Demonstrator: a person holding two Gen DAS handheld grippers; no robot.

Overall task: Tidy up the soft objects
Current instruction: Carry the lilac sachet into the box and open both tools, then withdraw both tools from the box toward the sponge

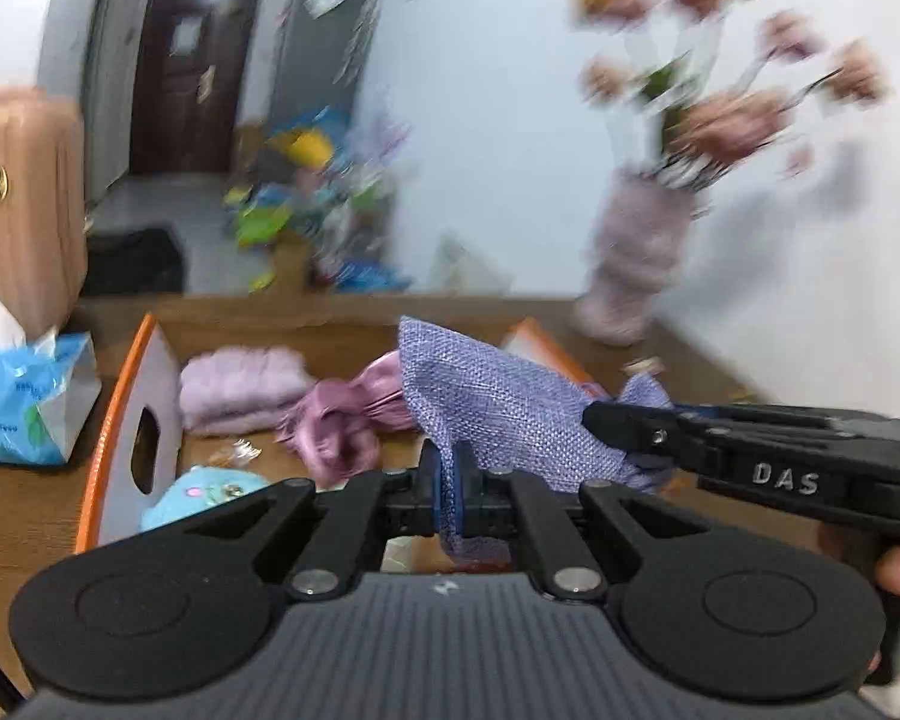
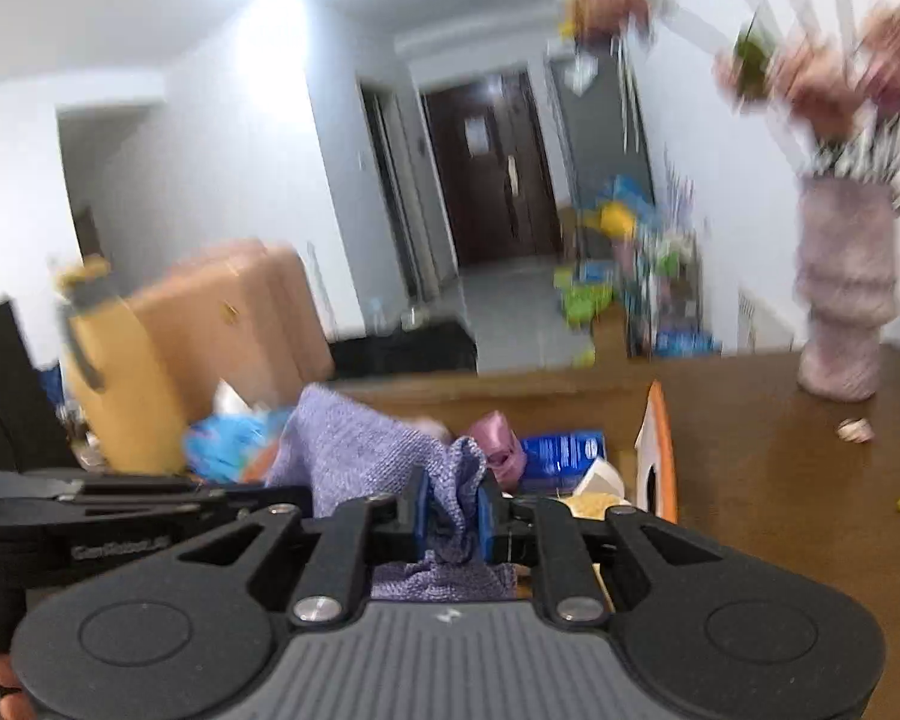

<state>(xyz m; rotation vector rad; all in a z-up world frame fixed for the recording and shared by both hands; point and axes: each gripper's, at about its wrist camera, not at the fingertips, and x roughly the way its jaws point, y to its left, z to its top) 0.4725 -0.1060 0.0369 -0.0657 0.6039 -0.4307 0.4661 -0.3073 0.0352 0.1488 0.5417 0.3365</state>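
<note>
Purple woven cloth (image 1: 510,402), pinched by both tools and hanging above an orange-rimmed box (image 1: 111,420) on the wooden table (image 2: 750,450). Left gripper (image 1: 448,480) clamped on one thin edge; right gripper (image 2: 453,516) clamped on a thicker bunched corner. Best kept taut and level between the two, probably lowered flat into free space beside the folded lilac fluffy item (image 1: 240,384) and pink satin piece (image 1: 342,420). Left view alone shows those neighbours and a blue plush (image 1: 204,495); right view alone a blue packet (image 2: 561,450) inside.
</note>
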